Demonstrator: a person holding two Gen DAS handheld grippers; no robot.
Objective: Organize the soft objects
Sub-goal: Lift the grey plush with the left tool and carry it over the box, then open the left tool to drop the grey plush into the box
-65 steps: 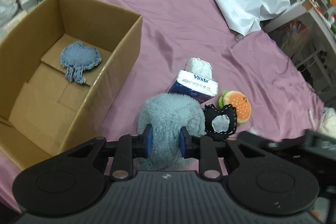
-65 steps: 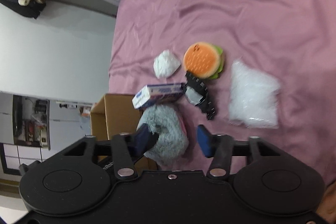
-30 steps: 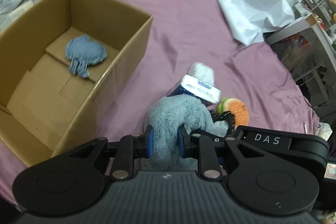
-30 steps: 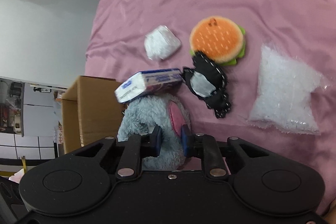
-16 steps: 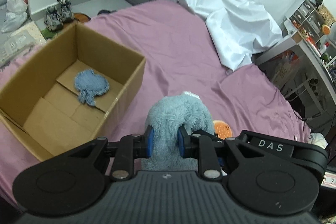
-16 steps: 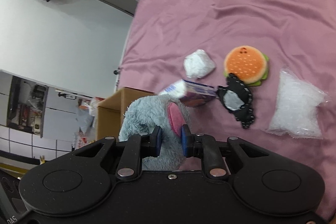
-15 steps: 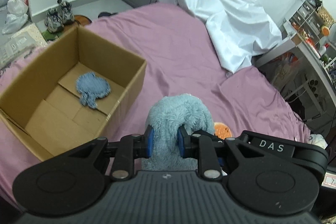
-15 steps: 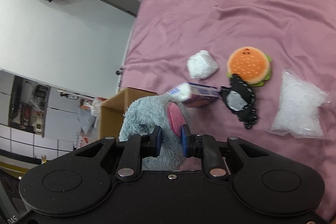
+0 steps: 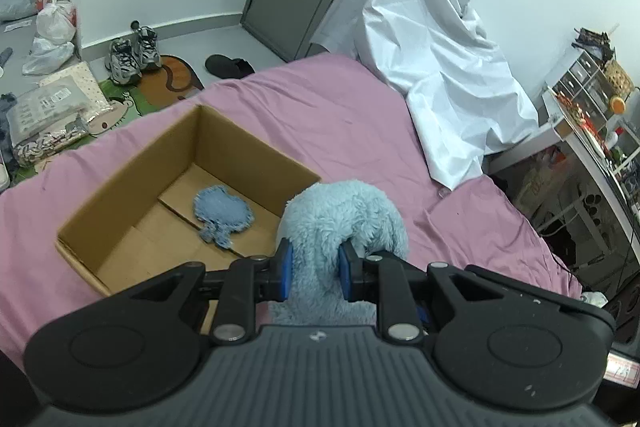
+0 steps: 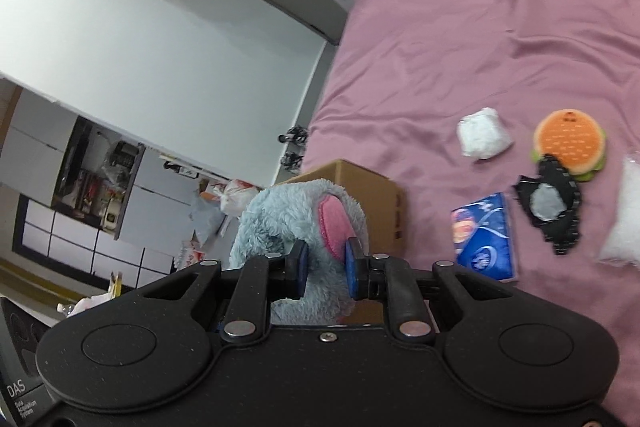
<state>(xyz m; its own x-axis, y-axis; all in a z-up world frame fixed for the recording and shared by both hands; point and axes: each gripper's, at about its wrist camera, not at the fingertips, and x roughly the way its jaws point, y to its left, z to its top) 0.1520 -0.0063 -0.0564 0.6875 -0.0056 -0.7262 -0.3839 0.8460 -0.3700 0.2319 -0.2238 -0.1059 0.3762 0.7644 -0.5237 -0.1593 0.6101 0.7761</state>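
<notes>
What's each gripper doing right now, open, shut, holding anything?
Left gripper: shut on the blue plush toy.
Right gripper: shut on the same blue plush toy, at its pink-lined part.

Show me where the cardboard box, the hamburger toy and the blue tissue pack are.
cardboard box (image 9: 244, 151): left wrist view, on its far inner wall.
hamburger toy (image 10: 570, 137): right wrist view, on the orange bun.
blue tissue pack (image 10: 482, 237): right wrist view, on its top face.

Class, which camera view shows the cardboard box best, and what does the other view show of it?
The left wrist view: the cardboard box shows whole, open, with a blue fuzzy piece on its floor. The right wrist view shows only an outer wall and corner, partly behind the grey-blue plush toy.
</notes>
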